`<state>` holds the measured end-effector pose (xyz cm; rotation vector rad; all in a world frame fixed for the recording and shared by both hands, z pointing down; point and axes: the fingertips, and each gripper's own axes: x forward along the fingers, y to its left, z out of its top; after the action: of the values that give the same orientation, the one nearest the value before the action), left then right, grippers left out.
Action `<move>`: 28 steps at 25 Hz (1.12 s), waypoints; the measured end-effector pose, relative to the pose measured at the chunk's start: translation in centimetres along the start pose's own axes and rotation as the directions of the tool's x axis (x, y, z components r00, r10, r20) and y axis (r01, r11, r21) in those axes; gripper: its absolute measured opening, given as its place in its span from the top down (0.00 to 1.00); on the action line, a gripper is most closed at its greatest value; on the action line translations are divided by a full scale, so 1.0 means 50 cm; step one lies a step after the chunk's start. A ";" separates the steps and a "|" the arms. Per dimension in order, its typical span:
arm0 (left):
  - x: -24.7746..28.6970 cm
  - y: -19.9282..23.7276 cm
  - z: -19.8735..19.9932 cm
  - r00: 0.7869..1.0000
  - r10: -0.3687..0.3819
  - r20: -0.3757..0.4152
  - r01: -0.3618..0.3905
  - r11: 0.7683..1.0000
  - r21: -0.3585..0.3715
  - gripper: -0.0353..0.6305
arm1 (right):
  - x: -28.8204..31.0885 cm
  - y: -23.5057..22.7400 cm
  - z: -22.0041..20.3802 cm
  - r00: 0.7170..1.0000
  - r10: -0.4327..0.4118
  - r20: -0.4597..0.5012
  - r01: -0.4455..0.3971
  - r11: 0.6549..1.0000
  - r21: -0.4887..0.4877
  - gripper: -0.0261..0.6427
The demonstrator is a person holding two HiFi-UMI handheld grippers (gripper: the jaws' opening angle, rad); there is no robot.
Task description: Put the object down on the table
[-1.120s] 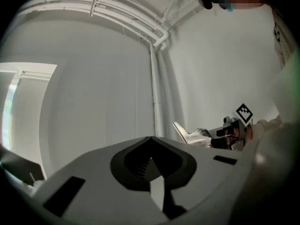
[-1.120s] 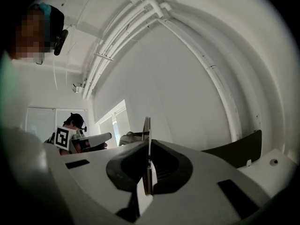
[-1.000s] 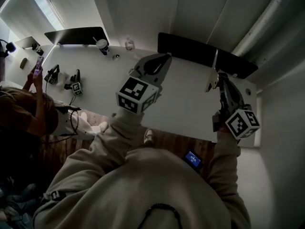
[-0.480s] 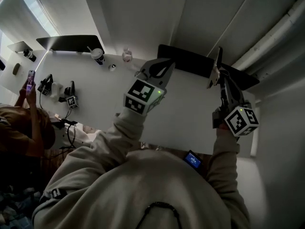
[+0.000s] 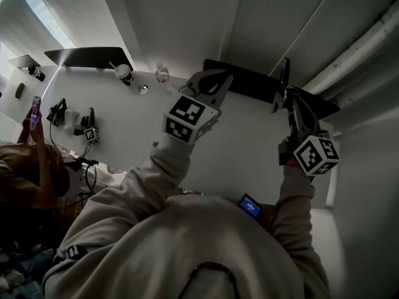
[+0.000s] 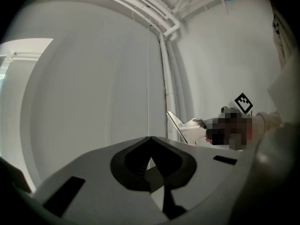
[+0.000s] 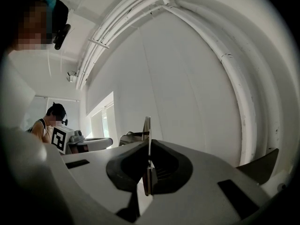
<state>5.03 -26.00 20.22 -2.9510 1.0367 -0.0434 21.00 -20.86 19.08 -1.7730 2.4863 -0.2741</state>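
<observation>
In the head view my right gripper [image 5: 287, 97] is raised over the far right of the white table [image 5: 249, 145], shut on a thin flat pale object [image 5: 285, 75] that sticks up past its tips. The right gripper view shows that object [image 7: 147, 139] edge-on, pinched between the dark pads. From the left gripper view the same flat piece [image 6: 183, 126] shows at the right, held in the air. My left gripper [image 5: 216, 77] is lifted over the table's far middle, its jaws together with nothing between them.
Dark panels [image 5: 87, 56] [image 5: 259, 83] stand along the table's far edge by the wall. A lidded cup [image 5: 123, 73] and a small bottle [image 5: 162, 73] sit at the back. Spare grippers [image 5: 87, 128] lie at the left, near a person holding a phone [image 5: 34, 103].
Both grippers have risen a little toward the wall. The flat object in the right gripper now stands higher against the dark panel.
</observation>
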 end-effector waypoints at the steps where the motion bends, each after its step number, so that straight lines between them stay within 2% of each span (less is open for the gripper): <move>1: 0.004 -0.001 -0.006 1.000 -0.001 -0.006 0.001 1.000 -0.005 0.95 | 0.001 -0.002 -0.004 1.000 0.000 -0.005 0.000 1.000 0.005 0.93; 8: 0.024 -0.009 -0.041 0.999 -0.020 -0.035 0.019 0.999 -0.037 0.95 | 0.021 -0.022 -0.036 0.999 0.008 -0.038 -0.007 0.999 0.031 0.93; 15: 0.041 0.003 -0.147 0.994 -0.014 -0.106 0.003 0.994 -0.108 0.95 | 0.050 -0.040 -0.127 0.993 0.016 -0.116 -0.006 0.997 0.081 0.93; 20: 0.043 0.004 -0.213 0.988 -0.017 -0.156 -0.004 0.991 -0.133 0.95 | 0.059 -0.052 -0.190 0.987 0.016 -0.160 0.002 0.994 0.112 0.93; 28: 0.054 -0.021 -0.350 0.971 -0.037 -0.237 -0.009 0.981 -0.192 0.95 | 0.063 -0.069 -0.331 0.964 0.030 -0.265 0.022 0.981 0.190 0.93</move>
<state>7.24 -26.93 37.81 -3.1894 1.1030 -0.3266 20.42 -23.26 36.12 -1.7536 2.5291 -0.7731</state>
